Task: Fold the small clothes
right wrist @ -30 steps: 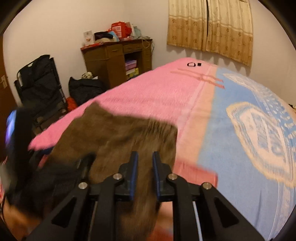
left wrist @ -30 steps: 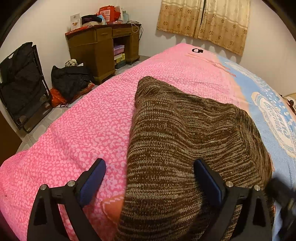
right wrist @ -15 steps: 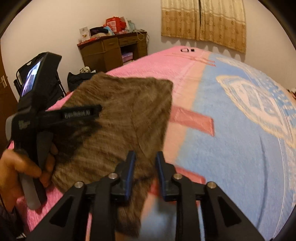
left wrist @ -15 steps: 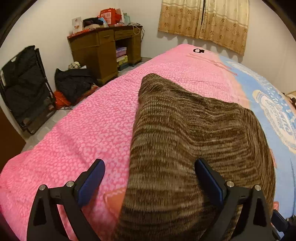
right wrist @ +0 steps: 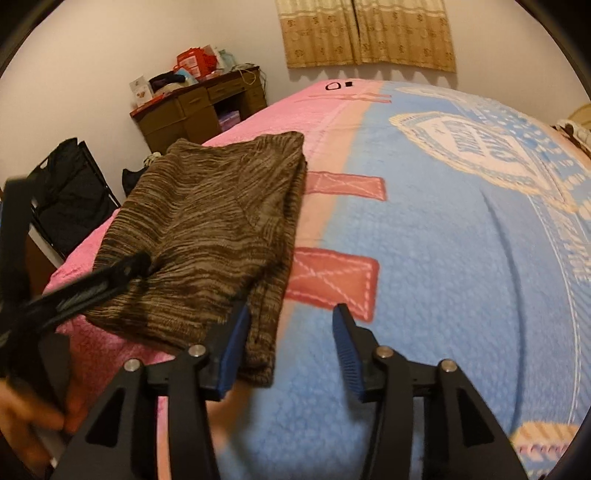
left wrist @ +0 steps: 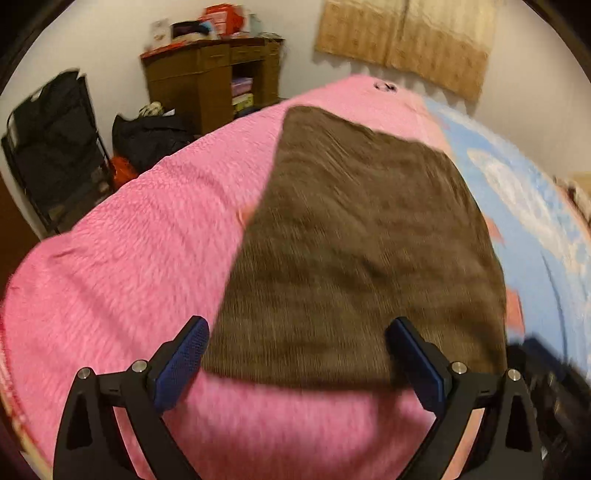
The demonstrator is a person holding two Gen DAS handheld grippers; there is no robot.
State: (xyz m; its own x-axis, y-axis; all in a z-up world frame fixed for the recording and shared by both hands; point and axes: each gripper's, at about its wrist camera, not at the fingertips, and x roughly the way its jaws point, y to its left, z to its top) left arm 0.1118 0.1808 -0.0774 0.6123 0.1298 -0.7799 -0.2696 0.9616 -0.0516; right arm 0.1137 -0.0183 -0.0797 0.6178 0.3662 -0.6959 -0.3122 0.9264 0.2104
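A brown knitted garment (left wrist: 354, 251) lies folded flat on the pink side of the bedspread (left wrist: 122, 266). In the left wrist view my left gripper (left wrist: 299, 350) hangs open and wide over the garment's near edge, gripping nothing. In the right wrist view the garment (right wrist: 207, 229) lies to the left, its near right corner beside the left finger. My right gripper (right wrist: 290, 325) has its jaws opening, and neither pad presses the cloth. The left gripper (right wrist: 92, 288) shows blurred at the left, held by a hand (right wrist: 37, 417).
The bedspread's blue part (right wrist: 443, 258) with pink patches (right wrist: 332, 277) spreads to the right. A wooden desk (left wrist: 214, 81) piled with things, a black folding chair (left wrist: 55, 147) and dark bags (left wrist: 147, 136) stand past the bed's left edge. Curtains (right wrist: 369, 33) hang on the far wall.
The right gripper's jaws have parted and let go of the garment. The garment now lies flatter on the bed. The left gripper has drawn back to the garment's near edge, still open.
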